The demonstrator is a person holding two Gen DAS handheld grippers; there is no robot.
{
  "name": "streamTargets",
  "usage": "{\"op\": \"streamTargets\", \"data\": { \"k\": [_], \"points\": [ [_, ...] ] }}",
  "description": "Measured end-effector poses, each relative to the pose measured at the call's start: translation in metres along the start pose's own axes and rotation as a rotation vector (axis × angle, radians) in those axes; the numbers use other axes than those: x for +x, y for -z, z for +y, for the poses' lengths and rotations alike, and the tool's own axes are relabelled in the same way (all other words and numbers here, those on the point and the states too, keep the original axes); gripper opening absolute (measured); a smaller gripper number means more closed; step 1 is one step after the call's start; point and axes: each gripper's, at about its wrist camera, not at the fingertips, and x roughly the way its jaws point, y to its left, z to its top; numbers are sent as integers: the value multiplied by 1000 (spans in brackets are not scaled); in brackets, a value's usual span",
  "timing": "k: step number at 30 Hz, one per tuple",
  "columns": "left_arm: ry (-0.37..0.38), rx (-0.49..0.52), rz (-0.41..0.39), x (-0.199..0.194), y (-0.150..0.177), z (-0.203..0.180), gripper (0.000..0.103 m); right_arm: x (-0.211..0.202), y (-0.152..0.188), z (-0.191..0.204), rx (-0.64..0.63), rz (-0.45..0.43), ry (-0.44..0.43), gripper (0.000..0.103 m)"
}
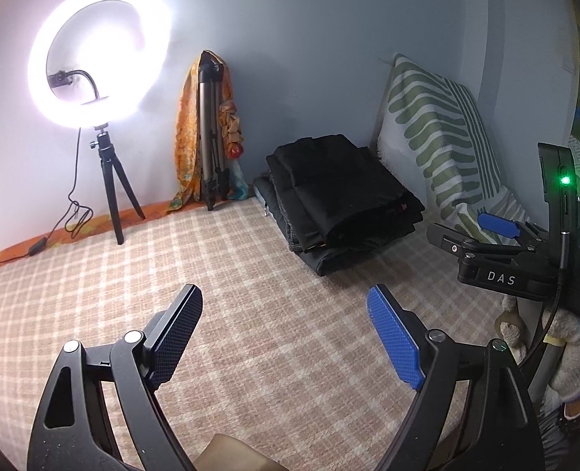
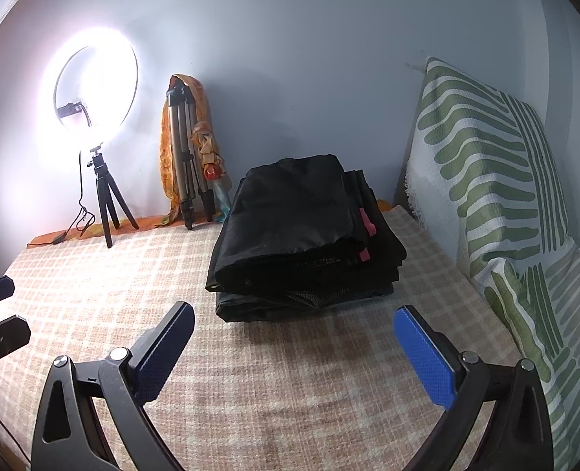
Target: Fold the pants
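Note:
A stack of folded black pants (image 1: 344, 196) (image 2: 293, 227) lies on the beige checked bed cover (image 1: 250, 314) (image 2: 290, 384), near the back wall. A red tag shows at the stack's right edge in the right wrist view. My left gripper (image 1: 284, 298) hovers over bare cover in front of the stack, open, with nothing between its pads. My right gripper (image 2: 293, 314) is open too and holds nothing, a short way in front of the stack. Each gripper appears at the edge of the other's view: the right one (image 1: 458, 225) and the left one (image 2: 5, 310).
A lit ring light on a small black tripod (image 1: 109, 180) (image 2: 103, 192) stands at the back left, its cable trailing on the bed. A folded tripod draped in orange cloth (image 1: 211, 137) (image 2: 185, 157) leans on the wall. A green-leaf pillow (image 1: 439, 133) (image 2: 498, 180) stands on the right.

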Motion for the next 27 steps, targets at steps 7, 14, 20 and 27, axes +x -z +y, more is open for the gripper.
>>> {"op": "streamTargets", "data": {
  "k": [7, 14, 20, 27],
  "points": [
    [-5, 12, 1, 0, 1, -1, 86, 1, 1, 0, -3, 3, -5, 103],
    [0, 14, 2, 0, 1, -2, 86, 3, 3, 7, -22, 11, -12, 103],
    [-7, 17, 3, -1, 1, -3, 86, 2, 3, 5, -7, 12, -16, 103],
    [-18, 14, 3, -1, 1, 0, 86, 3, 4, 5, -10, 15, -18, 103]
  ]
}}
